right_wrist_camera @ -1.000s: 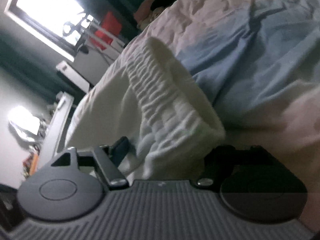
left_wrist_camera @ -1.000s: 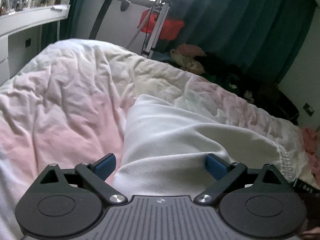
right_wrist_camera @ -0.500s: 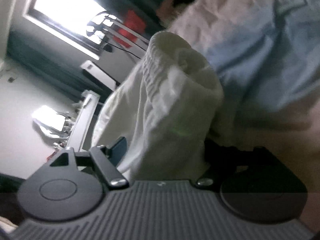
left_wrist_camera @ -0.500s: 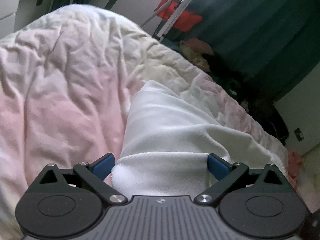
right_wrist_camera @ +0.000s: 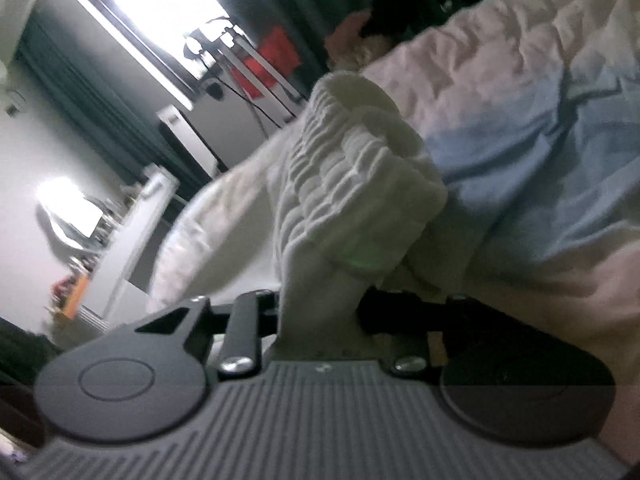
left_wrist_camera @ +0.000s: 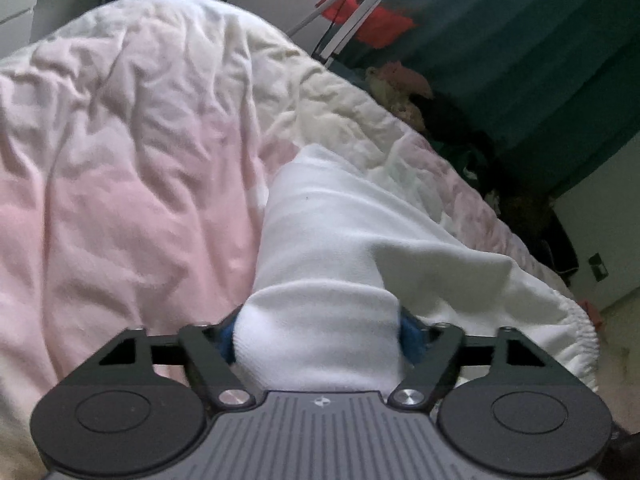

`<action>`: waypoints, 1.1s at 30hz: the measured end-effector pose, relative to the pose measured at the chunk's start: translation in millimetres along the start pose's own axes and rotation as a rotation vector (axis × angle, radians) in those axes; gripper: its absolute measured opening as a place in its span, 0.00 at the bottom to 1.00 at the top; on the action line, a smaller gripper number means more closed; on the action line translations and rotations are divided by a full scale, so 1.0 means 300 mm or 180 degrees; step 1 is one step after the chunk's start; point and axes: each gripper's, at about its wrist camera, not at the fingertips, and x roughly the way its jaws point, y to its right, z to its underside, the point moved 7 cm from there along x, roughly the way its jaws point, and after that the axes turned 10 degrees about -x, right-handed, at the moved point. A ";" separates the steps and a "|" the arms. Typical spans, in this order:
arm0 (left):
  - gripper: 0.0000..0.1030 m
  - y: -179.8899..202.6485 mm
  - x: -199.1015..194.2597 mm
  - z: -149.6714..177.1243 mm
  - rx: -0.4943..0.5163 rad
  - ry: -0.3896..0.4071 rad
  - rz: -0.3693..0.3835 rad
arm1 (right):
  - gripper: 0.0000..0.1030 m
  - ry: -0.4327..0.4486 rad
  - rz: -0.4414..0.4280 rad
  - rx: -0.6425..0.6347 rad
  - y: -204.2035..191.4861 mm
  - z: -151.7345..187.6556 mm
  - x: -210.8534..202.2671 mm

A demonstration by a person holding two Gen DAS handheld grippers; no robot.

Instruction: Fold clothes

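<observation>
Bed (left_wrist_camera: 132,184): crumpled quilt, pink and cream in the left wrist view, pale blue and pink (right_wrist_camera: 532,152) in the right wrist view.

Room: dark green curtains (left_wrist_camera: 520,52); bright window (right_wrist_camera: 160,12); tripod legs (left_wrist_camera: 348,4) in front of a red object (left_wrist_camera: 372,26); a heap of soft items (left_wrist_camera: 400,84) beside the bed's far edge; white shelf or counter with small clutter (right_wrist_camera: 120,236), too blurred to itemise; wall socket (left_wrist_camera: 598,266).

White garment (left_wrist_camera: 352,232): lies on the bed, one end bunched between the jaws of the left gripper (left_wrist_camera: 320,332), its gathered elastic edge (left_wrist_camera: 576,328) trailing to the right. The ribbed elastic band (right_wrist_camera: 360,184) rises in a thick roll above the right gripper (right_wrist_camera: 320,316).

Jaws, left: narrowed and pressing a wad of the cloth from both sides, blue pads (left_wrist_camera: 410,334) mostly buried in fabric. Jaws, right: closed to a narrow gap, pinching a strip of the same garment.

Change from the frames half a second and one second earlier: both pairs of jaws stood wide with cloth lying loosely between them; they have since closed on it. The fabric at the left gripper is now squeezed into a tighter bundle, and the elastic band at the right is more upright.

Writing: a small emblem on each gripper body (left_wrist_camera: 321,401), not legible; no other readable text.
</observation>
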 end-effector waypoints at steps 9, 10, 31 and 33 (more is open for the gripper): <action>0.38 0.365 -0.125 -0.043 0.0149 -0.0078 0.0637 | 0.31 0.0482 -0.0243 0.0096 -0.001 -0.244 -0.261; 0.37 0.433 -0.114 -0.040 0.0221 -0.0089 0.0659 | 0.31 0.0530 -0.0208 0.0102 0.026 -0.283 -0.288; 0.38 1.331 0.908 0.428 0.1053 -0.0766 0.0780 | 0.31 0.0993 0.1499 0.0753 1.017 -0.658 -0.266; 0.42 1.260 0.927 0.471 0.1200 -0.0790 0.0797 | 0.31 0.0902 0.1561 0.0916 1.065 -0.525 -0.229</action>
